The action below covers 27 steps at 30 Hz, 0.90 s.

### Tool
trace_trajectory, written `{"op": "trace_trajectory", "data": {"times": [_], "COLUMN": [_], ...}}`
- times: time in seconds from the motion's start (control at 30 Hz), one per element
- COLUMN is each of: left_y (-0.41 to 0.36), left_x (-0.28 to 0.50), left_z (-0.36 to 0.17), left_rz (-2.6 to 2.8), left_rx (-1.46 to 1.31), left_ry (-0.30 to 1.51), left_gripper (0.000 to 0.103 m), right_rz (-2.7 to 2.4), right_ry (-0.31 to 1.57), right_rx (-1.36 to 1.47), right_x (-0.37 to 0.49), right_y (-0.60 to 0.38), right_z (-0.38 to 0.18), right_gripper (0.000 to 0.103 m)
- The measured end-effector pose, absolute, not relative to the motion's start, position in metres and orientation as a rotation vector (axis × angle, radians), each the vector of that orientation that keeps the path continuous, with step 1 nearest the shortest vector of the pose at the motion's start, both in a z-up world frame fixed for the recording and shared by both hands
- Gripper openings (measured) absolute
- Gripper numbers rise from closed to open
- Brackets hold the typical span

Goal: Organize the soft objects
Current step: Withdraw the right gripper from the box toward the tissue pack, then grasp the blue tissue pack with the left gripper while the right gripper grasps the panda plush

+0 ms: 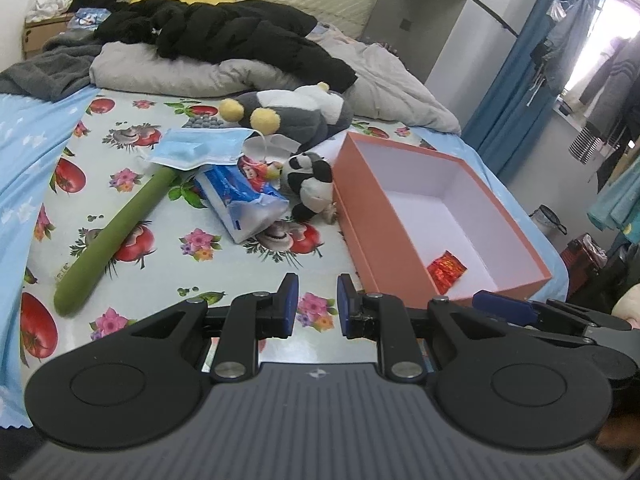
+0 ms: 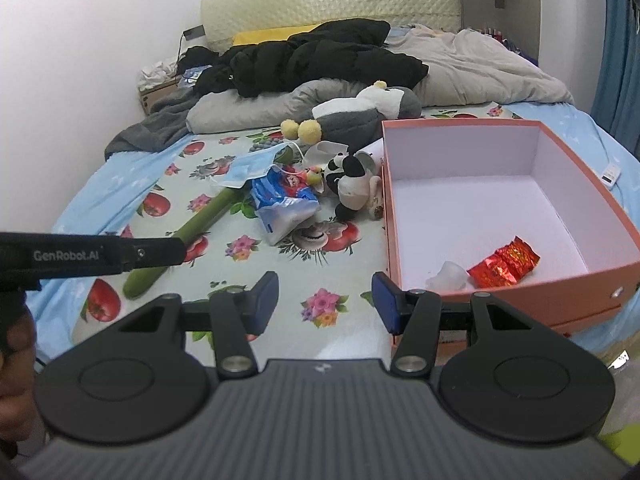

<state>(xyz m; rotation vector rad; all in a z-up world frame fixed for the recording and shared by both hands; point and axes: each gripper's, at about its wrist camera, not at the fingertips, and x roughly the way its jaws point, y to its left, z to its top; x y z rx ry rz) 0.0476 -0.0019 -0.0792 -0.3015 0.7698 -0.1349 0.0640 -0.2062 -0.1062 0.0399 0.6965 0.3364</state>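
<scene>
Fruit-print bed sheet [image 2: 280, 264]; panda plush [image 2: 352, 184] beside pink box [image 2: 500, 300]. Likely light, squashy: pinch belly. Left gripper [image 1: 317, 306], right gripper [image 2: 325, 304] both agape, empty.

"GenRobot.AI" on left hand-held gripper [image 2: 92, 258] arm

A bed sheet [image 2: 248, 280] holds an open box [image 2: 520, 292] on the right. Left of it lie a panda plush [image 2: 352, 184], snack packet [image 2: 286, 200] and face mask [image 2: 250, 168]; a penguin plush [image 2: 360, 116] lies behind.

Left claw [image 1: 317, 306] hangs parted over the fruit-print sheet [image 1: 224, 276], beside the pink box [image 1: 362, 240].
</scene>
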Motion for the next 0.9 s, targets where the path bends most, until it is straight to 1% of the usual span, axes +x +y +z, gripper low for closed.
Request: {"op": "trace_trajectory", "data": {"times": [0.3, 0.7, 0.8, 0.83, 0.87, 0.9], "left_y": [0.024, 0.048, 0.055, 0.057, 0.059, 0.061], "left_x": [0.097, 0.148, 0.162, 0.166, 0.171, 0.176], "left_z": [-0.107, -0.16, -0.17, -0.172, -0.175, -0.177], "left_rz": [-0.091, -0.028, -0.021, -0.019, -0.021, -0.021], "left_rx": [-0.324, -0.387, -0.402, -0.407, -0.41, -0.413], "left_ry": [0.798, 0.858, 0.857, 0.853, 0.849, 0.848], "left_gripper": [0.023, 0.023, 0.036, 0.038, 0.038, 0.038], "right_rz": [0.317, 0.314, 0.326, 0.329, 0.333, 0.336], "right_ry": [0.685, 0.684, 0.693, 0.695, 0.694, 0.693], "right_rx": [-0.001, -0.029, -0.044, -0.051, -0.058, -0.065], "right_x": [0.107, 0.167, 0.183, 0.188, 0.194, 0.199], "right_y": [-0.192, -0.172, -0.162, -0.159, -0.155, -0.151], "right_z": [-0.118, -0.128, -0.133, -0.135, -0.137, -0.139], "right_gripper": [0.054, 0.053, 0.053, 0.053, 0.05, 0.05]}}
